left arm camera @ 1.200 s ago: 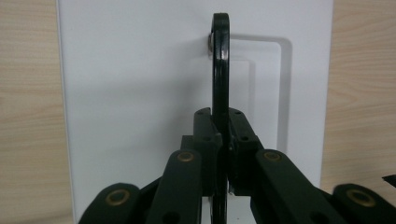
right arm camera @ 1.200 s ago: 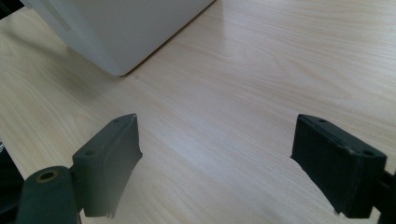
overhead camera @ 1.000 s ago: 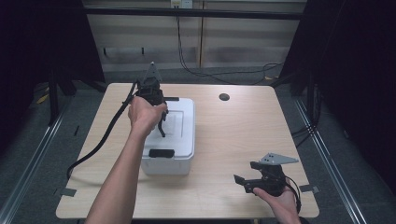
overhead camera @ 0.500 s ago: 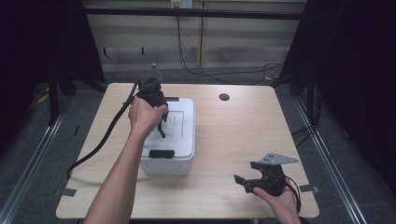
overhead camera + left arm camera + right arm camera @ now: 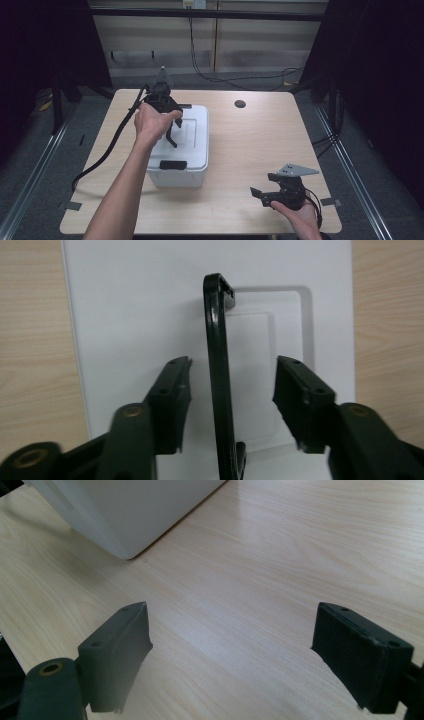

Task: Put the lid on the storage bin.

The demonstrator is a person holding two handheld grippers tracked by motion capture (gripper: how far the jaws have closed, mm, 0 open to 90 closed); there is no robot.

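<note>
A white lidded box [image 5: 182,150] sits on the left half of the wooden table [image 5: 260,145], with black latches at its near and far ends and a black carry handle [image 5: 218,370] raised upright over a shallow recess in the lid. The left gripper [image 5: 171,131] hangs directly above the lid, pointing down; in the left gripper view its jaws are spread on either side of the raised handle, which stands between them, closer to one jaw than the other, touching neither. This looks like the moment just before grasping the handle, so the next move probably calls for closing squarely on it. The right gripper [image 5: 260,195] rests at the near right of the table, well apart from the box, its jaws wide apart over bare wood and holding nothing.
</note>
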